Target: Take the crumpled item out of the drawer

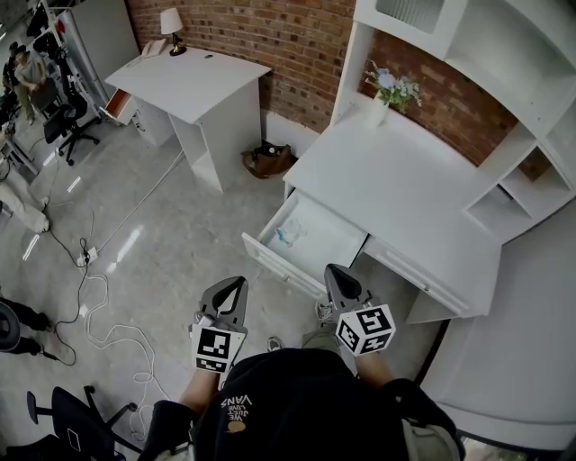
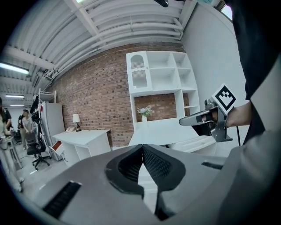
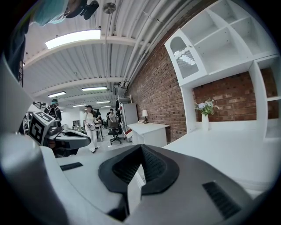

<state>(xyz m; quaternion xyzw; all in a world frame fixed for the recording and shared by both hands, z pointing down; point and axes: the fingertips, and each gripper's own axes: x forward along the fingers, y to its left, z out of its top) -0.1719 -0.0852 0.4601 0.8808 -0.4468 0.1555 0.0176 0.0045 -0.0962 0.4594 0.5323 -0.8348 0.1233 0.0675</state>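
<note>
**Head view.** The left gripper [image 1: 232, 293] and the right gripper [image 1: 340, 281] are held side by side, apart from each other, above the grey floor [image 1: 171, 243]. They are just ahead of the person's dark cap [image 1: 270, 396]. Beyond them stands a white desk [image 1: 396, 194] with one drawer [image 1: 333, 239] pulled out. The crumpled item [image 1: 288, 236], pale and bluish, lies inside the drawer toward its left end, well apart from both grippers. A vase of flowers [image 1: 387, 94] stands at the back of the desk top. A second white desk [image 1: 193, 81] bearing a lamp [image 1: 171, 25] stands farther off. A brown bag [image 1: 268, 160] lies on the floor between the two desks.

**Left gripper view.** The jaws meet at their tips with nothing between them. The right gripper shows at the right, in front of the desk's white shelves [image 2: 167, 72].

**Right gripper view.** These jaws likewise meet at the tips and hold nothing. The left gripper shows at the left. People [image 3: 91, 127] stand far back in the room.
</note>
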